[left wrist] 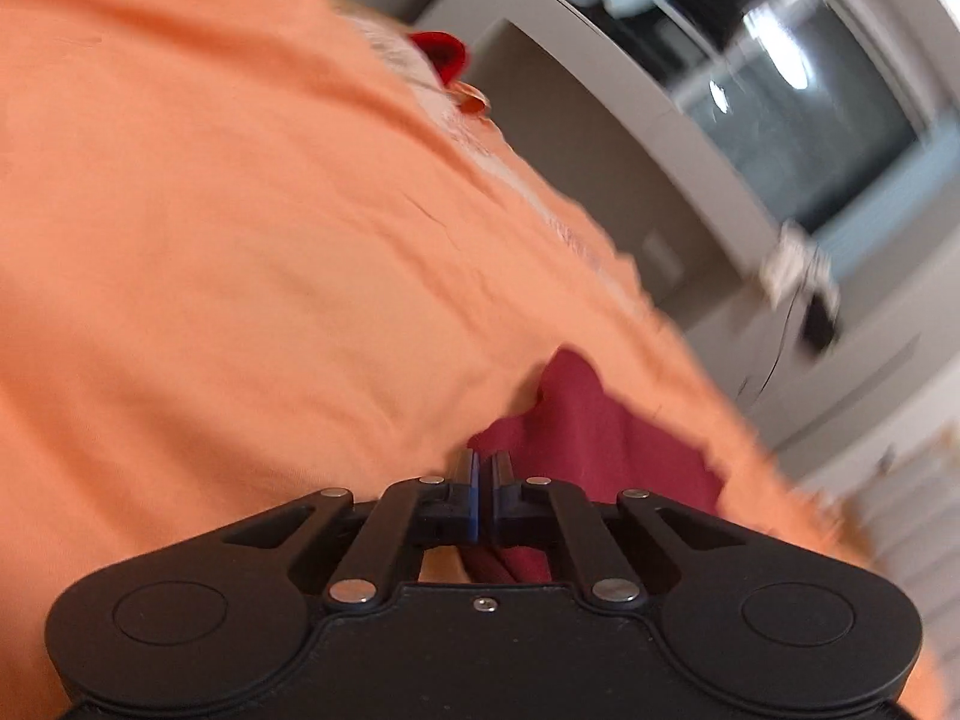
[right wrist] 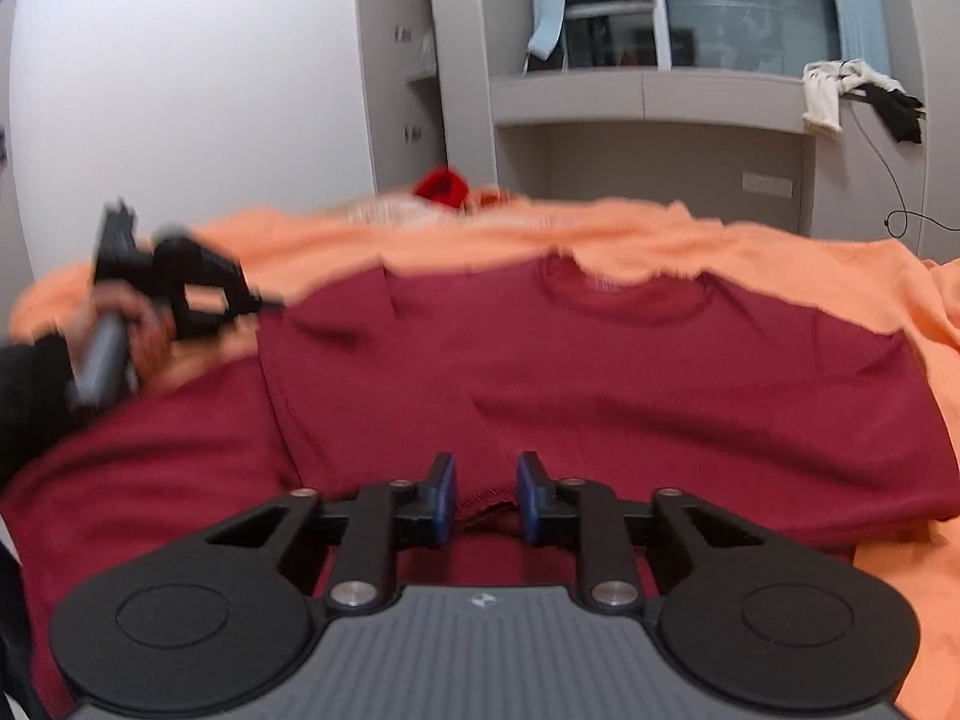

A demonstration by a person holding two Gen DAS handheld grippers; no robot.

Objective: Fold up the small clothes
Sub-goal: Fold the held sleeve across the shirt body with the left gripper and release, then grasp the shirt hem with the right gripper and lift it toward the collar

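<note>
**Soft red shirt, best taken by hem and sleeve**

The small dark-red cotton T-shirt [right wrist: 600, 384] lies spread across the middle of my right wrist view, neckline toward the top of the frame, on a wide orange cotton sheet [right wrist: 780, 252] that covers the surface beneath; whether that is a bed or a desk I cannot tell. I judge the shirt light, limp and not at all slippery; it will sag and crease wherever it is not supported, so a pinch at an edge or seam should hold better than one in the flat of the cloth.

My right tongs [right wrist: 485, 495] stand at the lower centre of that view, narrowly spread with a ruffle of the bottom hem between the blue pads; the pads do not look pressed onto it. My left tongs [left wrist: 485, 474] are pressed together at the lower centre of the left wrist view; red cloth bunches just ahead of and under the tips, but the blur keeps me from saying whether any is caught. Seen from the right camera, they sit at the left edge by the shirt's sleeve; a sleeve-and-hem hold should let me lift one side over without dragging the sheet.
</note>
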